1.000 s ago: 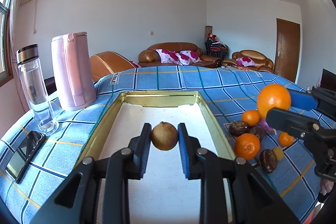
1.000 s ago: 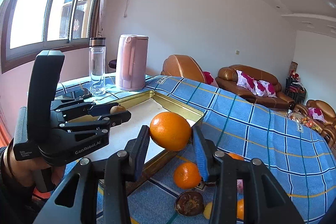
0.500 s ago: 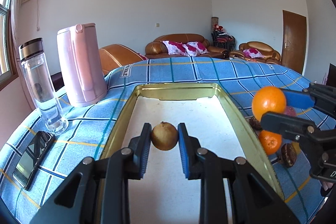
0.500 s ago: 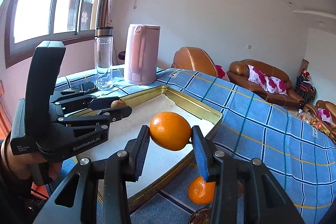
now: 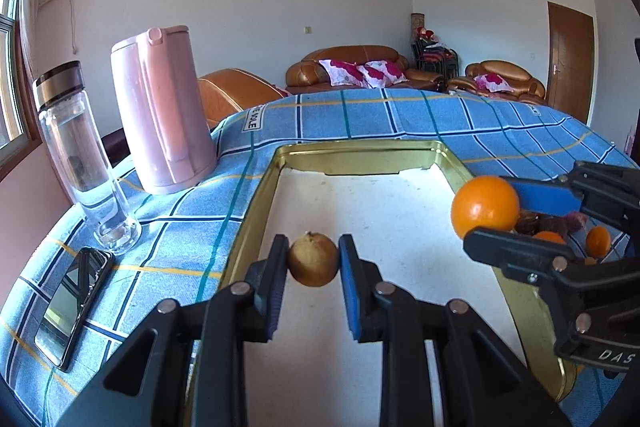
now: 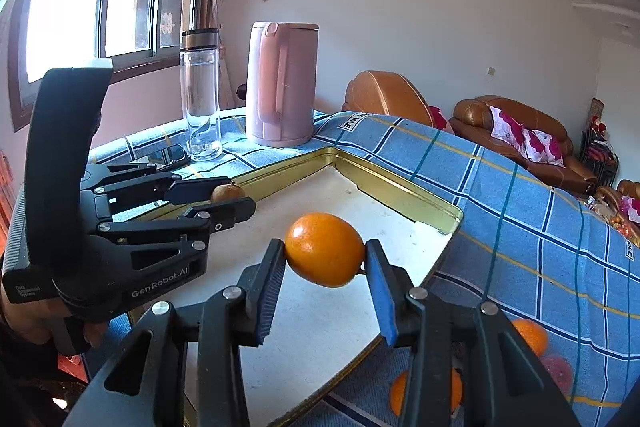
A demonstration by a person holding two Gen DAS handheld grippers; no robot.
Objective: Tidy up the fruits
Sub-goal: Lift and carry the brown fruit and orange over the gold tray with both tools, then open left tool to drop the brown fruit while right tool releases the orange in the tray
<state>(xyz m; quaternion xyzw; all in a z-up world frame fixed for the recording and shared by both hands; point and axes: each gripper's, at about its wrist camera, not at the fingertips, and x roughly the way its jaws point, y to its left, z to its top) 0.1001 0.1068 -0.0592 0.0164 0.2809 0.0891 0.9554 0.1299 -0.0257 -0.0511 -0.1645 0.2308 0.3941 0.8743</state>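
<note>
While pinched in the right tool (image 6: 325, 259), orange (image 6: 323, 249) hangs over tray (image 6: 394, 191).

The counter (image 5: 360, 119) is covered by a blue checked cloth with yellow and dark lines. A shallow gold-rimmed tray (image 5: 360, 151) with a pale floor lies on it, near the middle. Left of the tray stand a pink kettle (image 5: 160, 111) and, nearer, a clear bottle (image 5: 80, 163) with a dark cap; a black phone (image 5: 72, 307) lies flat nearest. To the right of the tray, small oranges (image 5: 598, 241) and dark fruits (image 5: 536, 225) lie together on the cloth.
</note>
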